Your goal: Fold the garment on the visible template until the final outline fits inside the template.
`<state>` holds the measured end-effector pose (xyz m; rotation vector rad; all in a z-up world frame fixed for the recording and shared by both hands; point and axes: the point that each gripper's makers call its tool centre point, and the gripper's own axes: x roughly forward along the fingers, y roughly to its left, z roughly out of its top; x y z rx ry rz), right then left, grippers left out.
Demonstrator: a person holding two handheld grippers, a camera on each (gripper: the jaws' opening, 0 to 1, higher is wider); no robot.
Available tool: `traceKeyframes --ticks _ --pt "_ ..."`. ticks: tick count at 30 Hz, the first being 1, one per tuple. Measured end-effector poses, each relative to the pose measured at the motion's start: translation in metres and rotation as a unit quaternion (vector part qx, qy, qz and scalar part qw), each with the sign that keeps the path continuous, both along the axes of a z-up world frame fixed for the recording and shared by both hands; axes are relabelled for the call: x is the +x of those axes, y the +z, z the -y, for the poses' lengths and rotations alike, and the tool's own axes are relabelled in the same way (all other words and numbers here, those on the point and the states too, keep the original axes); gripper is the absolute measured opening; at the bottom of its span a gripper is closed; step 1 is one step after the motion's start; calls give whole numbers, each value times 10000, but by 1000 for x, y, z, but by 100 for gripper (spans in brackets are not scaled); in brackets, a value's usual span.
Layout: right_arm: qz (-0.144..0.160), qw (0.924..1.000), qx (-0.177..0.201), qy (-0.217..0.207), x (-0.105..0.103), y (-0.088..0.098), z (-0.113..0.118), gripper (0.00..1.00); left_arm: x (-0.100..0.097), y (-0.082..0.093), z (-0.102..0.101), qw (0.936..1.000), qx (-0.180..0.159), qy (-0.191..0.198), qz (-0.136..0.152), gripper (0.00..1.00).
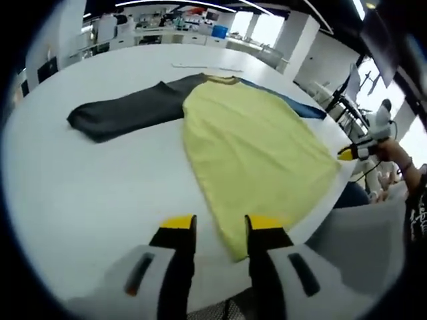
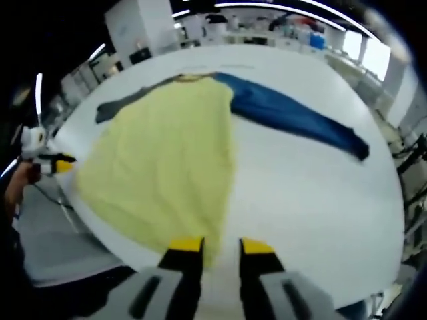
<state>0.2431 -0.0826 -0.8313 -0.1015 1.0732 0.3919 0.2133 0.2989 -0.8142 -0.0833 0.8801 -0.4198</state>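
Ahead of our left gripper (image 1: 220, 230), jaws parted and empty, the shirt (image 1: 253, 147) lies flat on the table (image 1: 100, 187), its hem corner just beyond the right jaw, so we judge a corner grab comes next. Our right gripper (image 2: 220, 250), also parted and empty, hangs over the opposite hem corner; the dark sleeve (image 1: 127, 113) and blue sleeve (image 2: 293, 113) splay outward, nothing blocking them.

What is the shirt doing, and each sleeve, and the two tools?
Shirt: flat on table, yellow body unfolded.
Grey sleeve: stretched out sideways.
Blue sleeve: stretched out sideways.
Left tool: open, at hem corner.
Right tool: open, at other hem corner.
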Motion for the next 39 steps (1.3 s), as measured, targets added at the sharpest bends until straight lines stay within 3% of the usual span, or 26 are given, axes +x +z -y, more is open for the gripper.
traceKeyframes --ticks 6,11,14,17,22,28,32,36,39 --pt "350 9992 125 -157 13 8 5 45 8 6 3 9994 -13 -92 329 54" --pt "689 9971 298 -145 30 14 6 46 12 13 4 9986 -52 -76 515 67" --pt "1065 9932 424 -210 45 23 5 57 18 16 5 9978 -76 -53 664 78" --pt "1254 9909 437 -208 56 28 7 66 18 17 4 9976 -57 -56 685 88" --pt "1461 9875 566 -146 74 35 4 83 23 24 8 9957 -156 -97 906 97" --pt "1589 9856 568 91 93 41 -1 93 27 31 8 9941 -174 -112 1065 99" --pt "1676 9826 763 224 108 45 -7 93 28 32 6 9939 -157 -121 1087 99" --pt "1861 9771 966 368 127 53 -14 81 32 38 4 9928 -160 -102 1180 99" --pt "1967 9762 761 504 135 55 -16 71 34 43 6 9920 -169 -61 1247 99"
